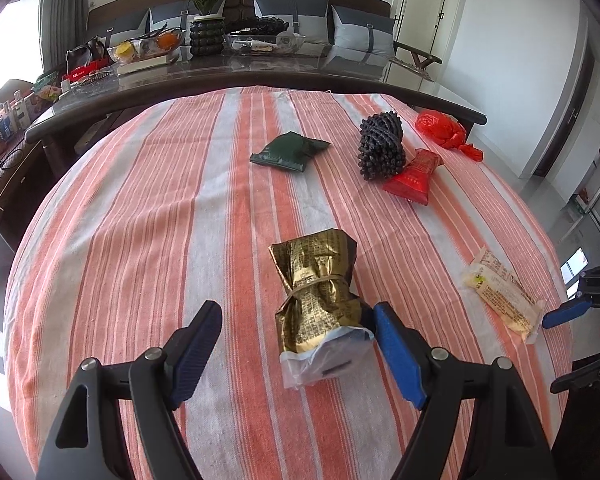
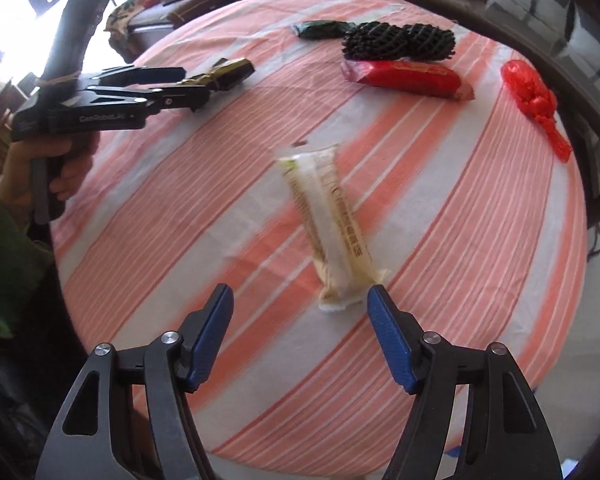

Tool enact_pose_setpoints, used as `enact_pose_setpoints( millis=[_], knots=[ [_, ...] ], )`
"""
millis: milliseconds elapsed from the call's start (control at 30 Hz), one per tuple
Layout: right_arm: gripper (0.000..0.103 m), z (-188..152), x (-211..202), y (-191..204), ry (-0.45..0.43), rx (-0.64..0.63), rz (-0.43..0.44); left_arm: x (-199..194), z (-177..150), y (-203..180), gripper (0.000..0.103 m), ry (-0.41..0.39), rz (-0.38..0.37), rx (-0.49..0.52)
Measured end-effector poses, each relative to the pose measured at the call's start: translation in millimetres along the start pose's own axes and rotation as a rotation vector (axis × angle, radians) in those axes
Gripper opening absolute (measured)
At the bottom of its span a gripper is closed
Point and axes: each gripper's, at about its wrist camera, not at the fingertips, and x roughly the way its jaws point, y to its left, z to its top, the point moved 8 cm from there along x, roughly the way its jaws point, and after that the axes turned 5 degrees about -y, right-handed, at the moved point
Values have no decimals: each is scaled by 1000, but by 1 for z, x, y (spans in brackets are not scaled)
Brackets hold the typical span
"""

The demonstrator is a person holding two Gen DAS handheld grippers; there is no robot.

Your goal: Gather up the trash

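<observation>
Left tongs astride gold packet

On the striped cloth: 4 wrappers – 1 gold, 1 dark green, 1 red, 1 pale yellow. 1 black foam net, 1 crumpled red plastic bag. 6 trash items total. 2 grippers: left, right
</observation>
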Motion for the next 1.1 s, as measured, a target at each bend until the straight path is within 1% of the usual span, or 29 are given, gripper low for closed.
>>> enact_pose_setpoints(
  millis=[33, 67, 133, 167, 233, 333, 400, 433, 467, 500, 533, 567, 700, 800, 900, 1100],
  knots=[
    [68, -3, -2, 9, 3, 3, 46, -1, 0, 0, 79, -4, 0, 4],
    [68, -5, -5, 13, -1, -7, 49, -2, 2, -2, 79, -8, -2, 10],
    [68, -5, -12, 13, -23, -16, -4, -2, 6, -6, 79, -20, -11, 24],
    [70, -2, -16, 9, -41, -5, -39, -1, 8, -9, 79, -22, -15, 29],
    [70, 9, -19, -3, -84, 36, -104, 3, 11, -13, 79, -22, -8, 41],
    [70, 26, -7, -12, -96, 113, -132, 7, 11, -15, 79, -20, 3, 53],
    [66, 36, 6, -12, -87, 128, -148, 9, 10, -15, 78, -19, 9, 56],
    [62, 41, 12, -12, -81, 135, -165, 8, 10, -13, 74, -26, 21, 60],
    [58, 43, 17, -13, -75, 142, -181, 8, 11, -12, 67, -32, 31, 64],
    [53, 45, 19, -15, -73, 151, -194, 7, 11, -11, 45, -31, 28, 64],
    [36, 45, 20, -16, -74, 161, -201, 8, 10, -10, 31, -24, 18, 57],
    [20, 44, 20, -17, -74, 168, -198, 7, 10, -9, 31, -24, 11, 48],
    [18, 40, 5, -21, -111, 190, -203, 1, 8, -10, 29, -33, -14, 22],
    [17, 36, -12, -27, -161, 231, -192, -9, 6, -20, 28, -47, -72, -6],
    [17, 30, -25, -33, -199, 250, -184, -14, 3, -40, 28, -45, -132, -29],
    [17, 6, -46, -59, -243, 329, -173, -16, 10, -102, 28, -33, -211, 6]
  ],
)
